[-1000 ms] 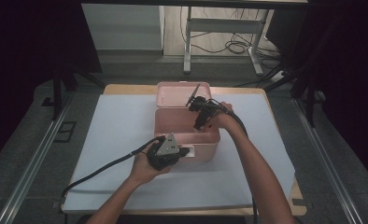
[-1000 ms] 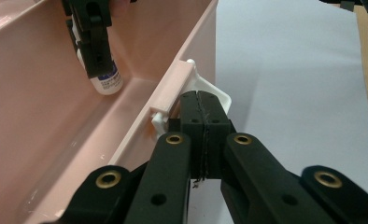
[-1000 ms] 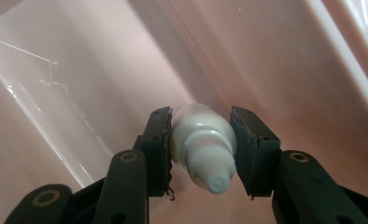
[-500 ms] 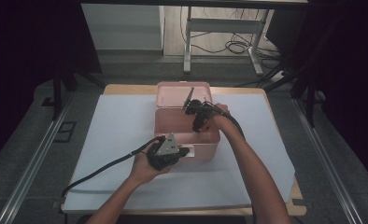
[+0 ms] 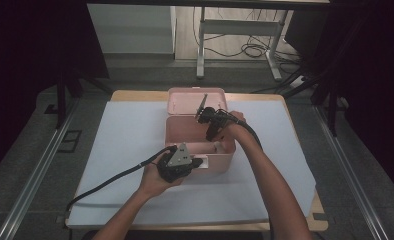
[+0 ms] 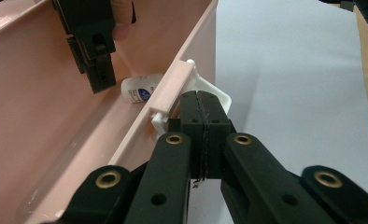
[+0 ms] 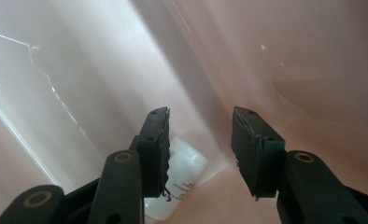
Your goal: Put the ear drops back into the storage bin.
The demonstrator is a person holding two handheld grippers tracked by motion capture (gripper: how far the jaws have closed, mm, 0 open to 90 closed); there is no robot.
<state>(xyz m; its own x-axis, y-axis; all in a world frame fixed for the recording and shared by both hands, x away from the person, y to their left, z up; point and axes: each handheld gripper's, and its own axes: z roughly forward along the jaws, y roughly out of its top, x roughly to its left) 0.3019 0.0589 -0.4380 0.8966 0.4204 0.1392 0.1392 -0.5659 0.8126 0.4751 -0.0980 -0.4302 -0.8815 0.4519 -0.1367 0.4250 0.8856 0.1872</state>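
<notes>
An open pink box [image 5: 224, 161] stands mid-table with its lid [image 5: 185, 99] tipped back. My left gripper [image 5: 200, 161] is shut, and its tips [image 6: 198, 100] rest against the white latch [image 6: 215, 94] on the box's front wall. Inside the box, my right gripper [image 5: 213, 139] points down. Its jaws [image 7: 198, 122] are open and have just been opening further, with nothing between the pads. A small white bottle [image 7: 182, 177] lies on the box floor, partly behind the right gripper's left jaw. In the left gripper view the bottle [image 6: 138, 90] lies under the right gripper's fingers [image 6: 98, 70].
White paper [image 5: 130, 135] covers the wooden table [image 5: 135, 95] around the box. The left gripper's black cable [image 5: 115, 177] trails toward the front left. Beyond the table are a desk frame and floor cables [image 5: 250, 50].
The right gripper has shifted slightly to the left over the box. The left gripper has stayed at the front wall.
</notes>
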